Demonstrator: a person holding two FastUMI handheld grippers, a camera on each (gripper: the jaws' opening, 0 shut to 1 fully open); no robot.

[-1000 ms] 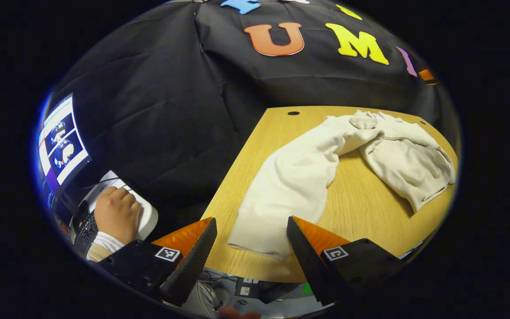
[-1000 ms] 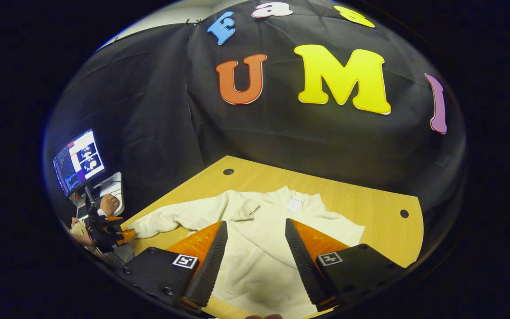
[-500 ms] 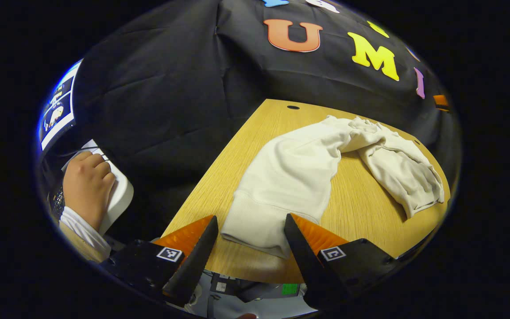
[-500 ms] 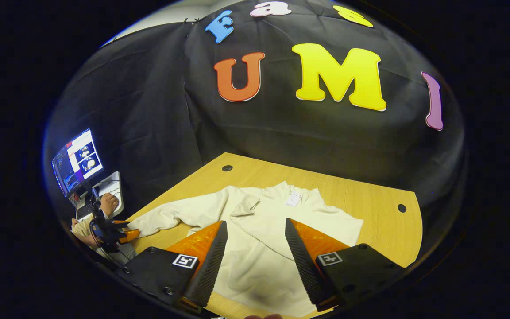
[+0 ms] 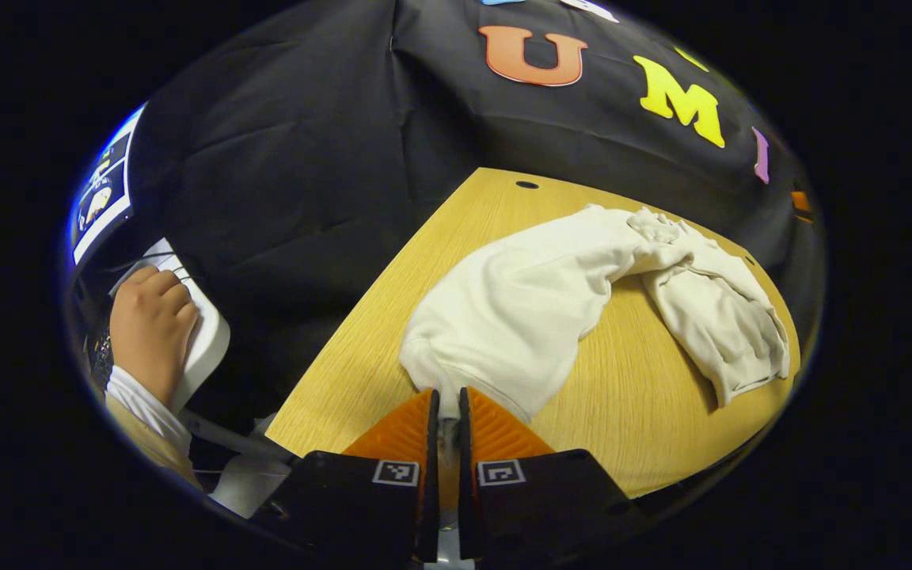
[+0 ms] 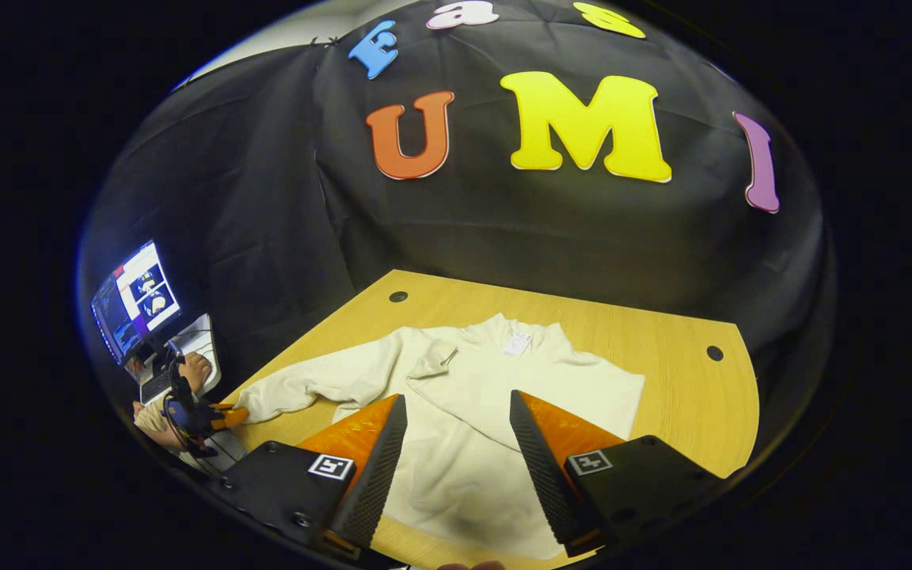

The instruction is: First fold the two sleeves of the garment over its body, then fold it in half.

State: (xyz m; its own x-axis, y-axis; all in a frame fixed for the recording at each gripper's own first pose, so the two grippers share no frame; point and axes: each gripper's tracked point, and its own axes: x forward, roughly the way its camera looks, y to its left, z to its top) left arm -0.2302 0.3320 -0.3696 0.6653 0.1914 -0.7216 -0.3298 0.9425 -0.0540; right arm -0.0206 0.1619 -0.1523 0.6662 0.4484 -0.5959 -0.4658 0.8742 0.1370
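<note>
Garment spread on the table, left sleeve cuff pinched

Garment [image 5: 519, 317] lies cream and rumpled on the wooden table [image 5: 646, 412] in our left gripper view, where our left gripper [image 5: 446, 404] has its fingers pressed together on the sleeve cuff [image 5: 432, 372].

In our right gripper view, our right gripper [image 6: 456, 443] hangs spread over the garment's body [image 6: 472, 443]; the far sleeve [image 6: 321, 384] reaches toward the left gripper [image 6: 230, 413].

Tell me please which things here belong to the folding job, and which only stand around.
For the job:
- cream garment on the wooden table
- its stretched-out sleeve
- left gripper, shut on the sleeve's cuff
- right gripper, open above the garment's body

Only around:
- monitor
- a person's hand on a white device beside the table
</note>
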